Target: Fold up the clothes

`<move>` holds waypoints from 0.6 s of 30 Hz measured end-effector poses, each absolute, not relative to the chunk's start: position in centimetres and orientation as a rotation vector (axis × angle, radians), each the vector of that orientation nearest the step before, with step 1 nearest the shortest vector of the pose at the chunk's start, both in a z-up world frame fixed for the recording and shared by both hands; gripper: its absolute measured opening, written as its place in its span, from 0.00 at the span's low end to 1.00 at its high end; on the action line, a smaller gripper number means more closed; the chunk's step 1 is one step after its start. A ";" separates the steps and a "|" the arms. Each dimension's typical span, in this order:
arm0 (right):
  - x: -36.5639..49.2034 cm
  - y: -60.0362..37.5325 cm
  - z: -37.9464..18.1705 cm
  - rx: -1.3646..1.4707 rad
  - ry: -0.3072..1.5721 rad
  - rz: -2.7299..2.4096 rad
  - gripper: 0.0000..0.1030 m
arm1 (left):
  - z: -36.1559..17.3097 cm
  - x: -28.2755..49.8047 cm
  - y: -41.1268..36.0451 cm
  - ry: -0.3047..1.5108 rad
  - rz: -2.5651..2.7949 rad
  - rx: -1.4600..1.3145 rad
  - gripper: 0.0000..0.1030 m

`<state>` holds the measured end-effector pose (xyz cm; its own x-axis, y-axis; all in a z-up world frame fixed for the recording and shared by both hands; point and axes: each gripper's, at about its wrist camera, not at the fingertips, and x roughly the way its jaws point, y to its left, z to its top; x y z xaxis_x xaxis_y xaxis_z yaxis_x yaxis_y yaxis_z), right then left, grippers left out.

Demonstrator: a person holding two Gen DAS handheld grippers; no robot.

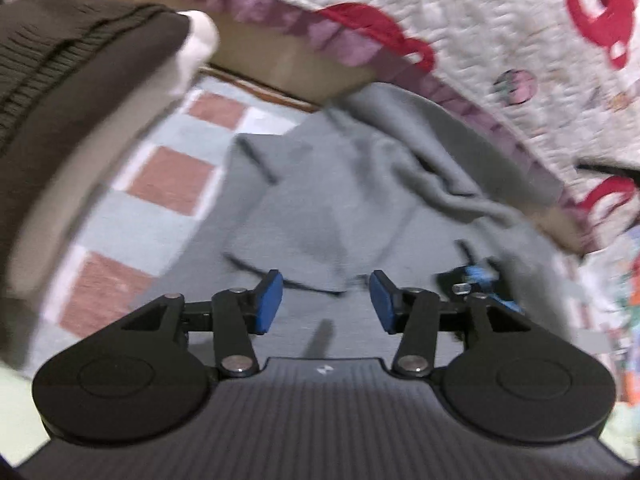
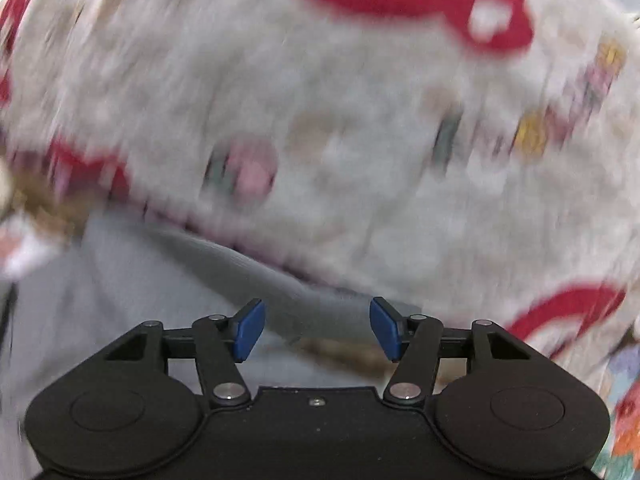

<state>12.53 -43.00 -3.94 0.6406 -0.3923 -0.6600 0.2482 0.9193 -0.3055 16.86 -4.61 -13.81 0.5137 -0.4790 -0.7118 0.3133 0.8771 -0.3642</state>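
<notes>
1. Down on the floor, a grey garment lies crumpled on a checked mat of pale blue and reddish-brown squares, its upper edge tucked against the side of a bed.
2. Left gripper hangs over the near part of the grey garment; its jaws stand partly open, blue pads apart, with nothing pressed between them. Cloth shows through the gap, but the pads do not grip it.
3. A quilt, white with red shapes and a purple frilled border, covers the bed and fills the upper right of the left wrist view.
4. At the upper left of that view a brown knitted sleeve with a ribbed cuff reaches in, a white-gloved hand showing just past the cuff.
5. To the right of the left gripper, a black and blue piece of hardware rests on the garment; what it is cannot be told through the blur.
6. Right gripper has its jaws open wide, with nothing caught between its blue pads.
7. The right wrist view is heavily blurred: the quilt fills most of it, and the grey garment shows at the lower left, under the quilt's edge.
</notes>
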 end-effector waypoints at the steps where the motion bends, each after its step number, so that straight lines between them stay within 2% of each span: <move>1: 11.3 -43.1 -5.3 -0.180 0.834 -0.347 0.61 | -14.0 16.8 -4.4 0.916 -0.455 -0.172 0.50; 3: 8.5 -43.3 -8.1 -0.158 0.901 -0.316 0.61 | -14.3 16.9 -4.2 0.927 -0.387 -0.100 0.57; 6: 4.1 -43.9 -11.4 -0.142 0.974 -0.310 0.61 | -15.2 17.3 -3.6 0.967 -0.287 0.006 0.58; 9: -0.6 -45.9 -13.3 -0.026 1.005 -0.374 0.61 | -16.3 18.1 -2.1 1.037 -0.234 -0.017 0.58; 11: -3.9 -47.3 -13.8 0.076 1.000 -0.420 0.61 | -16.6 18.4 -0.8 1.071 -0.230 -0.079 0.58; 15: -11.3 -49.3 -13.5 0.256 0.929 -0.446 0.61 | -17.4 18.3 0.9 1.135 -0.240 -0.153 0.65; 18: -16.1 -50.4 -12.9 0.367 0.861 -0.505 0.63 | -18.0 18.0 1.3 1.148 -0.166 -0.150 0.66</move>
<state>-16.08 -50.38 -12.90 0.5470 -0.2712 -0.7920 0.5586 0.8229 0.1040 17.98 1.34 -18.04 0.4004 -0.2079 -0.8925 0.0542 0.9776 -0.2034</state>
